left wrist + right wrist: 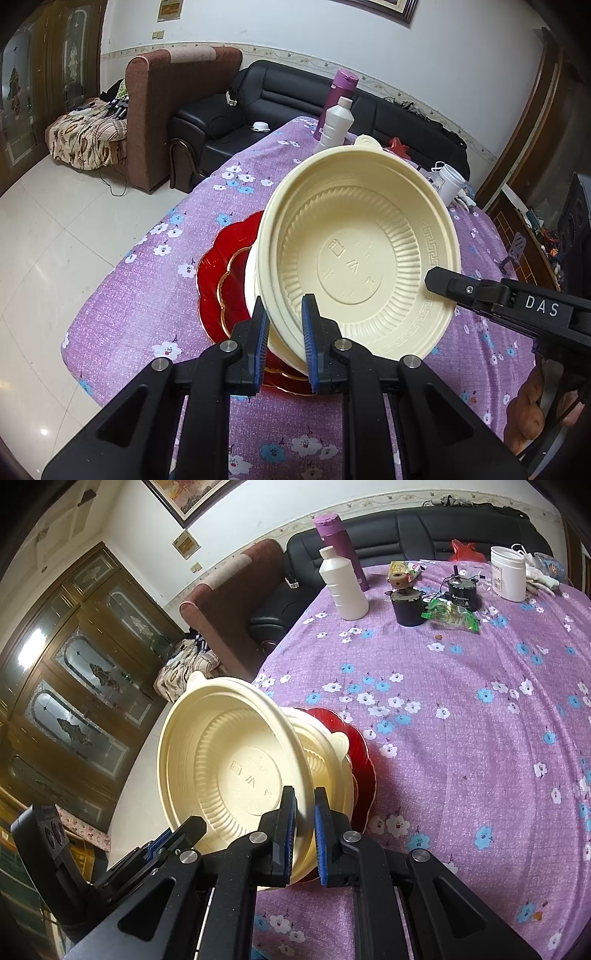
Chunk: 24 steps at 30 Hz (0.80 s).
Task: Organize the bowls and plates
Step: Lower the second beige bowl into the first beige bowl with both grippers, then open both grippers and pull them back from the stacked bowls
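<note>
Purple floral cloth covers the worktop (461,738), and your stack sits near its left edge as the right wrist view shows it. Red scalloped plate (218,273) lies flat at the bottom, gold line around its well. Cream plastic bowl (332,771) with a tab handle sits upright on that plate. Second cream bowl (354,251) is tilted steeply over it, open side toward both cameras, moulded characters visible on its base, not yet nested.

You pinch that tilted bowl with both tools: left hand-held gripper (284,328) is pressed onto the near rim, wall between the blue pads; right hand-held gripper (304,819) is clamped on the rim at the other side, pads nearly together with only thin plastic between.

Progress, as a judgement: plate and one bowl look placed, the second bowl is about halfway in. Left to do: level it, drop it into the lower bowl, let go with both. No other plates or bowls visible for sorting.

Far side clutter, well apart from the stack: white bottle (343,587), purple flask (338,542), white jar (508,574), small dark motor parts.
</note>
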Tool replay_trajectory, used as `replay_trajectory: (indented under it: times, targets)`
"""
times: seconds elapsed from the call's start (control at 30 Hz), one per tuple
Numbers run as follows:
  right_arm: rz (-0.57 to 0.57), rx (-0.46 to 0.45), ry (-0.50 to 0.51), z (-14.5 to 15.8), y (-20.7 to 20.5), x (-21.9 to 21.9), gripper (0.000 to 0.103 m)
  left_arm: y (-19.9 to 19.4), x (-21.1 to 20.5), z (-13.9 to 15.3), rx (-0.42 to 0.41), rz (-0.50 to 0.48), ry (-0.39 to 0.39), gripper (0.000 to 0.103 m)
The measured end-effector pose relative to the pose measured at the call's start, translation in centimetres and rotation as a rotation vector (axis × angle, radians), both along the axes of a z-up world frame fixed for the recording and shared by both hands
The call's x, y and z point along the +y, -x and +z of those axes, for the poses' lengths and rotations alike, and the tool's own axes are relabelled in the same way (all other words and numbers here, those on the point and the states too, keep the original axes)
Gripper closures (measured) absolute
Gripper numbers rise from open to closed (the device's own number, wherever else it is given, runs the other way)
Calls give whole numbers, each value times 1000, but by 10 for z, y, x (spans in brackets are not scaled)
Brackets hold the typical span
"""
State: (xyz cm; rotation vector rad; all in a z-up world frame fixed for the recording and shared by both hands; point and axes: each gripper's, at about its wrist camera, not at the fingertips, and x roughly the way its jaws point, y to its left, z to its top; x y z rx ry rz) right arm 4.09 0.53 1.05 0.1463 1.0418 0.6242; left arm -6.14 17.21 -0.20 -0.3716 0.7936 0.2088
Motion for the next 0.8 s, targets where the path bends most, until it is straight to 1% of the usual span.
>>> replay_trajectory:
  times: [0.17,0.23,0.7,0.8]
  targets:
    - [-2,11,7,-4,-2,2,93,-4,3,-5,13,3,3,88]
    - [-5,14,7,-4,-3,2,92,-5,4,-7,17,2,7,88]
    - [-2,7,26,-5,-5,9,92,-9,4,-7,22,8,6,88]
    - [-6,13,24,-5,-7,8,90,-9,4,-7,28,6,10,88]
